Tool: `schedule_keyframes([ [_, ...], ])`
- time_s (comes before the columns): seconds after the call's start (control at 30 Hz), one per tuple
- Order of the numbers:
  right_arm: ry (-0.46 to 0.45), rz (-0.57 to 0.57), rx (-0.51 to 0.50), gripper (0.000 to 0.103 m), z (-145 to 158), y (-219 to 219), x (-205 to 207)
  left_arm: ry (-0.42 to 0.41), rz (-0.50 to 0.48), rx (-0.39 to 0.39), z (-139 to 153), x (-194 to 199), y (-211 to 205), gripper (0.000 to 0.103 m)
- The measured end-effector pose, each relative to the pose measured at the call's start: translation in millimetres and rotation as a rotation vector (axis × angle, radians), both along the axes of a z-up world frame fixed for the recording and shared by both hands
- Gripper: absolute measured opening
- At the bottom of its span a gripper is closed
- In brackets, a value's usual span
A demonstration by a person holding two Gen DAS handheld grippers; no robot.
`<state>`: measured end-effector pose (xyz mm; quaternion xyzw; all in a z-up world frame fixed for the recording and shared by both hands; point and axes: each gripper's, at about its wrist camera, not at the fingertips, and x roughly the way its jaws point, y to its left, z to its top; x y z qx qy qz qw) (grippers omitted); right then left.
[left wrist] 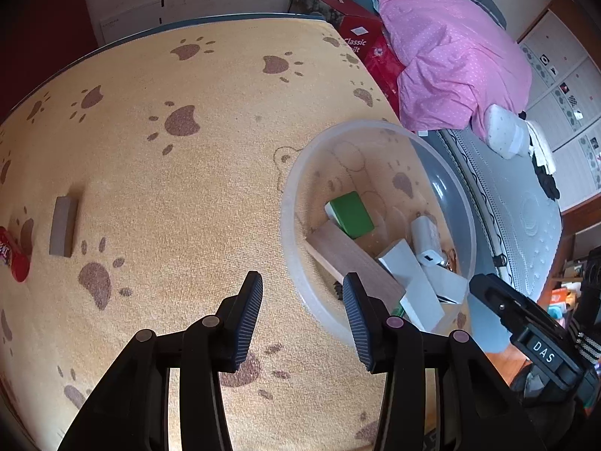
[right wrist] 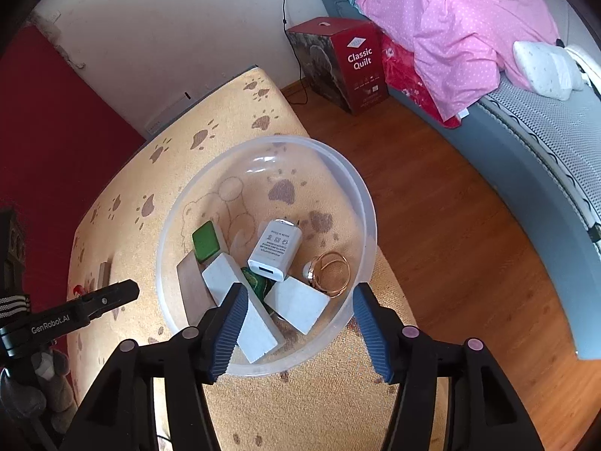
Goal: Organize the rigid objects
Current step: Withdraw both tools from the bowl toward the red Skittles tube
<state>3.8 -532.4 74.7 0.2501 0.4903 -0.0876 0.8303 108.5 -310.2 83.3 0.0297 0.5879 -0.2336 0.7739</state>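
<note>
Left claw (left wrist: 303,315) open, nothing between its pads, poised over the paw-print counter (left wrist: 195,173) at the near rim of the clear bowl (left wrist: 296,173). Right claw (right wrist: 300,332) spread wider and empty above the bowl's near edge. Bowl holds a green block (right wrist: 206,241), wooden plank (left wrist: 349,263), white blocks (right wrist: 300,302), charger (right wrist: 276,250) and gold rings (right wrist: 332,272); one grey block (left wrist: 63,231) lies well apart on the counter, beside a red packet (left wrist: 13,253).

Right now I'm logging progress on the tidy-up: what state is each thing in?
Bowl: upright, partly filled.
Charger: inside bowl, lying flat.
Green block: inside bowl.
Grey block: outside bowl, on the mat.
Left tongs: open, empty.
Right tongs: open, empty, over the bowl.
</note>
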Motion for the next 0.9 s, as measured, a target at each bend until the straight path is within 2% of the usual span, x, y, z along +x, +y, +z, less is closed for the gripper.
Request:
schedule_keyframes([
  [0.23,0.011,0.068,-0.013,0.065,6.2,21.6,3.9,-0.001,0.054,-0.009,5.2,-9.0,29.7,0.050],
  [0.53,0.018,0.144,-0.018,0.065,22.6,60.1,14.9,0.004,0.169,-0.014,12.1,-15.1,86.7,0.050],
  [0.8,-0.019,0.259,-0.055,0.070,61.9,120.9,19.8,-0.006,0.270,-0.020,24.9,-20.3,145.3,0.050],
  [0.9,0.012,0.285,-0.115,0.070,73.8,143.8,19.5,-0.009,0.307,-0.030,27.5,-23.0,166.8,0.050],
])
